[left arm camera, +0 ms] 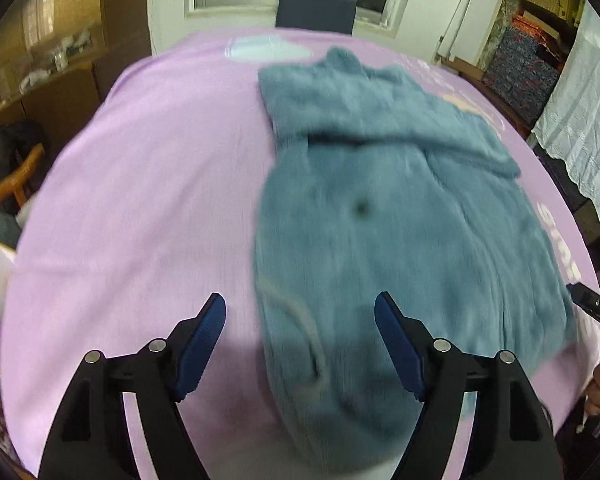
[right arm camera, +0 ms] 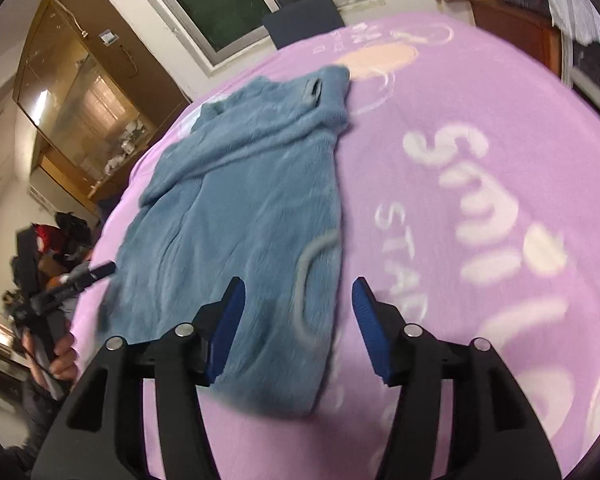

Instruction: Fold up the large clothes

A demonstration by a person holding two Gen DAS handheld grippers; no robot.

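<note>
In the left wrist view, the left gripper (left arm camera: 300, 344) hangs above the near end of a fluffy blue garment (left arm camera: 380, 216), its two blue-padded fingers (left arm camera: 204, 344) spread wide with nothing between them. The left finger sits over bare lilac blanket (left arm camera: 140, 184), the right finger over the cloth, so the garment's left edge runs up between them. The garment stretches away ahead and to the right of the fingers, lying flat, with a sleeve folded across its upper part and a dark spot near its middle. At the far right edge the right gripper (left arm camera: 588, 304) shows as a dark tip, a hand below it; whether it is open cannot be told from here. In the right wrist view, the right gripper (right arm camera: 298, 328) also stands wide apart and holds nothing. Its left finger lies over the garment's (right arm camera: 236, 208) near end, its right finger over blanket (right arm camera: 480, 100) printed with pale lettering; the garment's right edge passes between them. The cloth runs ahead and leftwards. Far left, the left gripper (right arm camera: 100, 270) appears, blurred, held in a hand (right arm camera: 60, 356).
</note>
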